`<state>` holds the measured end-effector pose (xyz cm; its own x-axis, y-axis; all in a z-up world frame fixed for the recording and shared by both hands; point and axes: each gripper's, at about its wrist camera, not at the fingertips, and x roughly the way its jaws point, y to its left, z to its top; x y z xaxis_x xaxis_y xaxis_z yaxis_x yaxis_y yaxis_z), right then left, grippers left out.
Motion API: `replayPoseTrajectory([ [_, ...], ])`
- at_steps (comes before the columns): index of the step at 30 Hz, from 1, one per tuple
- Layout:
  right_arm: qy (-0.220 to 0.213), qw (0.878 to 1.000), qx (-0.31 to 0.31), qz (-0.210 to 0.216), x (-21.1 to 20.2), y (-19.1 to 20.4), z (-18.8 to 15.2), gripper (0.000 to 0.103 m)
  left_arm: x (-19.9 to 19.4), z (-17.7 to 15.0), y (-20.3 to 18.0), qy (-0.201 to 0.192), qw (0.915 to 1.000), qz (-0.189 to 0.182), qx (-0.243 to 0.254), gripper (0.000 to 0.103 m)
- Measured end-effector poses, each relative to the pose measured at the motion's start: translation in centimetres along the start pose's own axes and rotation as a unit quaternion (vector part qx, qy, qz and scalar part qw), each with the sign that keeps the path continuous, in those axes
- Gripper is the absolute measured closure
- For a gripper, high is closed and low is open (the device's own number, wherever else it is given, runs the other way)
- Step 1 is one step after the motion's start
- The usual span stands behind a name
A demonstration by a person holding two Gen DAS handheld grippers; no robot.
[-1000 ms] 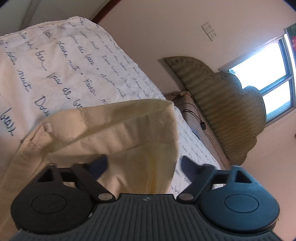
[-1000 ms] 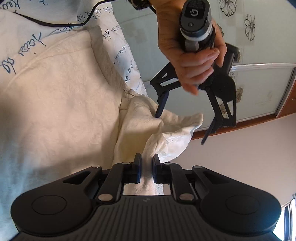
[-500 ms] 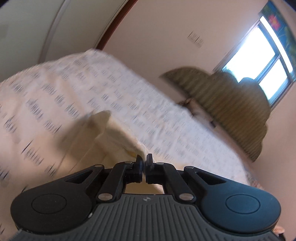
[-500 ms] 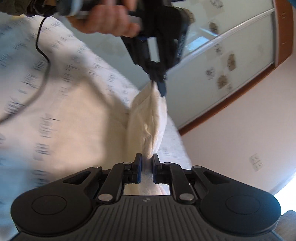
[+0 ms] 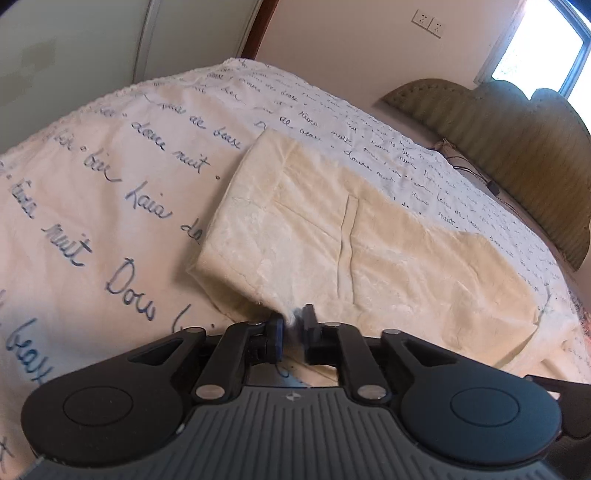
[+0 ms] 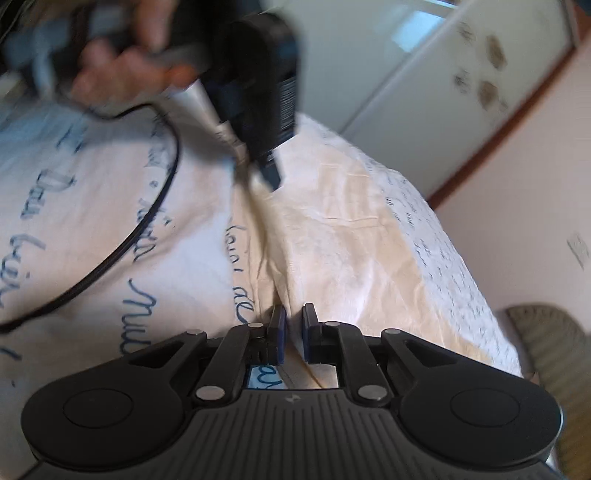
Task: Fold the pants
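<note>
The pants (image 5: 332, 236) are a pale cream, faintly yellowed along the seams and the pocket edge, with a fine crinkled texture and no print. The bedspread (image 5: 110, 192) beneath them is off-white, covered with rows of handwritten script in dark blue ink. The headboard (image 5: 517, 147) is a dull olive green with narrow vertical ribbing. The wall (image 5: 351, 40) is a warm pinkish beige, and the wall socket (image 5: 428, 23) on it is white. The left gripper (image 5: 293, 325) is black with a grey ribbed body. The right gripper (image 6: 293, 328) is black too, its pads edged in blue. A black cable (image 6: 140, 229) curves over the bedspread. The wardrobe door (image 6: 424, 62) is pale grey-white with brownish flower motifs and a reddish-brown wooden frame.
</note>
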<state>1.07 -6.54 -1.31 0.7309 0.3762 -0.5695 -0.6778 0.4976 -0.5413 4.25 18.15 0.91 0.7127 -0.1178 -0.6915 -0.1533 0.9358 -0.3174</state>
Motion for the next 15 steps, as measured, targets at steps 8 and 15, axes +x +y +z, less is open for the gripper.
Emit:
replayPoseTrajectory([
  [8,-0.009,0.992,0.125,-0.009,-5.4,-3.8,-1.5,0.081,-4.9,-0.8,-2.0,-0.058,0.9898,0.089,0.095,0.066],
  [15,0.094,0.94,0.327,-0.019,-5.7,-7.3,-8.3,0.08,-3.0,-0.9,-9.6,-0.018,0.9736,-0.104,0.202,0.049],
])
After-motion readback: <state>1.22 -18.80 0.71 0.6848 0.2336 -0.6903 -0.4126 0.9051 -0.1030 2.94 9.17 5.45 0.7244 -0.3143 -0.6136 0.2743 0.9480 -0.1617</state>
